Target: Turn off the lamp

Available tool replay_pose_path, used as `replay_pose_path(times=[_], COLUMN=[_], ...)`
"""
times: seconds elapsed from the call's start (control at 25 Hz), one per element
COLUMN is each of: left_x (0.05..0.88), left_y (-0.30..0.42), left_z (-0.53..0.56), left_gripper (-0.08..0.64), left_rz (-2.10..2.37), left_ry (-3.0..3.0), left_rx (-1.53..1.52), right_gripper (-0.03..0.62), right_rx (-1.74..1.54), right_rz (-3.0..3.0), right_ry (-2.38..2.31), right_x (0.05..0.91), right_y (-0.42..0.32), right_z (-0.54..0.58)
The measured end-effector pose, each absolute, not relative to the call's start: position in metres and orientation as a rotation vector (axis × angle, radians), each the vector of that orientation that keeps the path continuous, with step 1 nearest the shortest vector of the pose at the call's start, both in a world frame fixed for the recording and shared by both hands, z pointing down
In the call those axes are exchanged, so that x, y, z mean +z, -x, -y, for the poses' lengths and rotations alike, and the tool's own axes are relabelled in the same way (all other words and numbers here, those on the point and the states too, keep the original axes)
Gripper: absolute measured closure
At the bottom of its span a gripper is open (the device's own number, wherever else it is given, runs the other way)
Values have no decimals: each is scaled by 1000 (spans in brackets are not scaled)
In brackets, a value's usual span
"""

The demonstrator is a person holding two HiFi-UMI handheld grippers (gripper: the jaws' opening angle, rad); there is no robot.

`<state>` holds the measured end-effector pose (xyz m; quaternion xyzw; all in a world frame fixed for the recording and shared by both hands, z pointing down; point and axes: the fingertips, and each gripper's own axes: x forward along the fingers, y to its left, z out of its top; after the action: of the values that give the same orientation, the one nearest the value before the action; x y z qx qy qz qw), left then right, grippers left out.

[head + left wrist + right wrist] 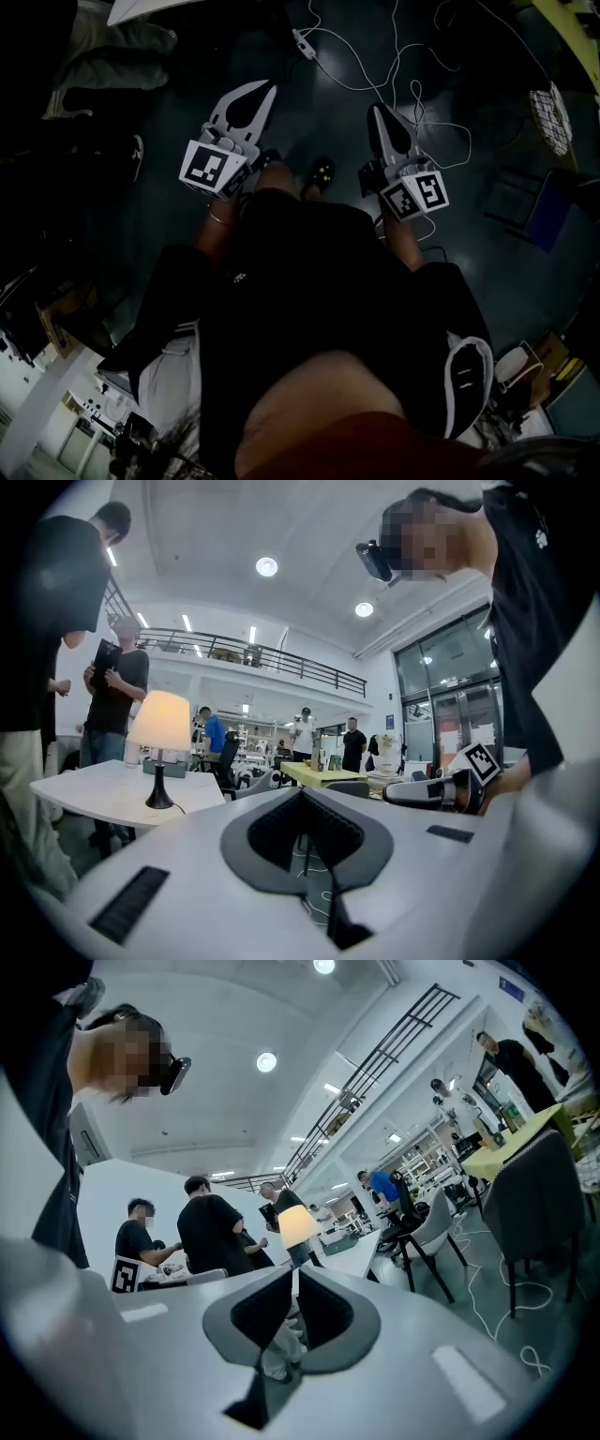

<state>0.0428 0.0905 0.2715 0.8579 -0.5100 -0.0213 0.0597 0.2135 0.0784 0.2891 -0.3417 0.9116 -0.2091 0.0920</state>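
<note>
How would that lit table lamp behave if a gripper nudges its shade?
Probably top-heavy: the lamp carries a wide shade on a thin stem over a small dark base, so it may tip. Its shade looks light and probably dents easily.

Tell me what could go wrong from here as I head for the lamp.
1. White cables lie looped on the floor ahead of the feet: a trip risk.
2. The lit lamp stands on a thin stem on the white table; a hard poke could tip it.
3. People stand close beside that table and may get bumped.
</note>
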Motion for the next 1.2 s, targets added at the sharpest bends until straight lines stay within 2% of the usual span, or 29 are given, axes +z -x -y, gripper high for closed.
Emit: replay_pose_path(times=[0.36,1.2], left_x=[298,310], left_y=[-13,70], left_z=[-69,41], left_gripper=[554,554], left_rz=[1560,1392], left_ry=[-2502,-2614], left_rx=[-58,-37], right_gripper=[591,577], right_rx=[-606,-630], right_rz=[-2777,-2779], right_ry=[945,1139], right_x=[299,326], right_y=[-170,-63], right_z=[-48,31])
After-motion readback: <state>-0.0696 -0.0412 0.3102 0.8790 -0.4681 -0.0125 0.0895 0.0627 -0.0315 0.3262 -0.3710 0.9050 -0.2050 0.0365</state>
